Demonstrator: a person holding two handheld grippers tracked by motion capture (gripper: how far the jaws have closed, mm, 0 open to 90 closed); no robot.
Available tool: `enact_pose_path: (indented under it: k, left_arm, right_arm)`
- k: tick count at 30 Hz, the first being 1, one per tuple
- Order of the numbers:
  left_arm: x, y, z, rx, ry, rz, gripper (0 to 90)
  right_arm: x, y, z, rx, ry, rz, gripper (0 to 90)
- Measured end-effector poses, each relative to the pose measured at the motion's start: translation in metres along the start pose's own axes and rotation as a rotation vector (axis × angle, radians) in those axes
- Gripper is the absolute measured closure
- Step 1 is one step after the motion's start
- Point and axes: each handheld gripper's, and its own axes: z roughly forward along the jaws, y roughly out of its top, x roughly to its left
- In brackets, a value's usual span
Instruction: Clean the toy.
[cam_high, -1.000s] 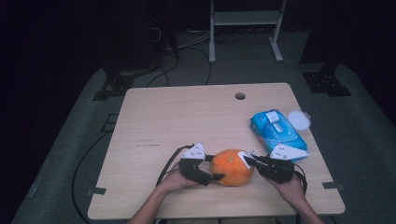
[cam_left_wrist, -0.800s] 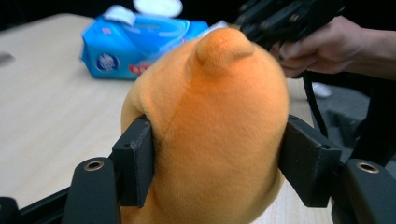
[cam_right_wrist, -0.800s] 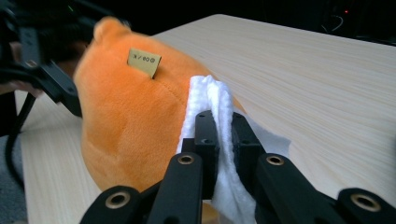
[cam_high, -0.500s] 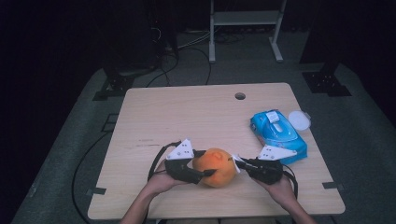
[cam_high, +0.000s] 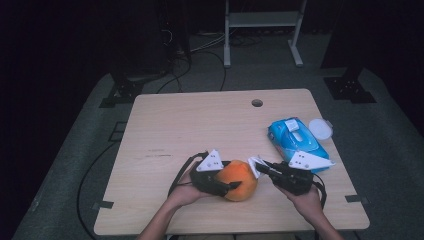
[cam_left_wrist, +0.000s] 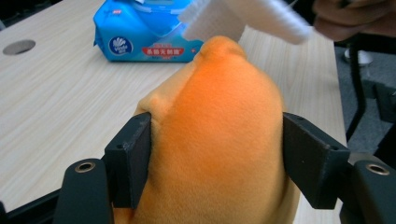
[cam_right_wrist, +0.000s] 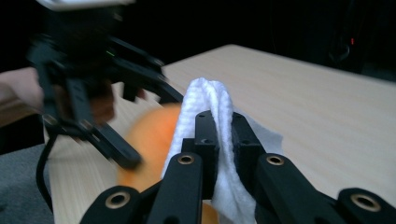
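The orange plush toy (cam_high: 240, 179) sits near the front edge of the table (cam_high: 190, 125), about midway along it, squeezed between the 2 jaws of the left gripper (cam_high: 223, 186). Those jaws have just been opening a bit, pads pressing into the plush. The right gripper (cam_high: 261, 168) is clamped tight on a folded white wipe (cam_right_wrist: 210, 121), touching the toy's right side. Blue wipes pack (cam_high: 295, 139) lies by the right edge.
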Motion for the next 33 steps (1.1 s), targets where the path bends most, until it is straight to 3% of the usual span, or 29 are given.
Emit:
enact_pose_path:
  k: [3,5,8,10,15,17,18,20,23,26,28,30,33]
  left_arm:
    - [-0.004,0.007,0.008,0.004,0.005,0.016,29.7]
    - [-0.006,0.010,0.009,0.007,0.004,0.024,27.6]
    - [-0.002,0.009,0.003,-0.034,-0.011,0.022,20.0]
    - [0.004,0.005,-0.004,-0.079,-0.012,0.002,16.5]
    - [0.018,-0.004,-0.006,-0.061,-0.030,-0.057,9.6]
    - [0.022,-0.012,0.002,-0.063,-0.062,-0.121,8.3]
    - [0.020,-0.015,0.004,-0.071,-0.077,-0.127,8.3]
    - [0.017,-0.017,0.006,-0.087,-0.110,-0.129,11.0]
    - [0.010,-0.017,0.008,-0.072,-0.108,-0.089,13.1]
    - [0.007,-0.017,0.006,-0.074,-0.137,-0.089,14.6]
    - [0.005,-0.018,0.003,-0.079,-0.168,-0.060,14.7]
    - [0.006,-0.019,0.003,-0.082,-0.144,-0.053,14.0]
    - [0.010,-0.021,0.013,-0.033,-0.105,-0.086,6.0]
  right_arm:
    - [0.012,0.008,0.006,0.011,-0.003,-0.065,83.2]
    - [0.014,0.007,0.013,0.054,-0.034,-0.091,83.2]
    - [0.006,-0.004,0.017,0.078,-0.041,-0.044,83.3]
    - [0.004,-0.009,0.014,0.078,-0.044,-0.036,83.4]
    - [-0.002,-0.014,0.004,0.087,-0.043,-0.035,83.3]
    - [-0.004,-0.016,0.001,0.086,-0.046,-0.030,83.3]
    - [-0.005,-0.016,0.001,0.084,-0.048,-0.030,83.3]
    - [-0.007,-0.018,0.000,0.083,-0.048,-0.025,83.2]
    - [-0.010,-0.019,-0.002,0.083,-0.047,-0.023,83.2]
    - [-0.011,-0.019,-0.002,0.082,-0.051,-0.021,83.1]
    - [-0.016,-0.020,-0.004,0.083,-0.063,-0.017,83.0]
    - [-0.017,-0.021,-0.005,0.083,-0.059,-0.011,83.0]
    - [-0.015,-0.020,-0.003,0.078,-0.052,-0.018,83.0]
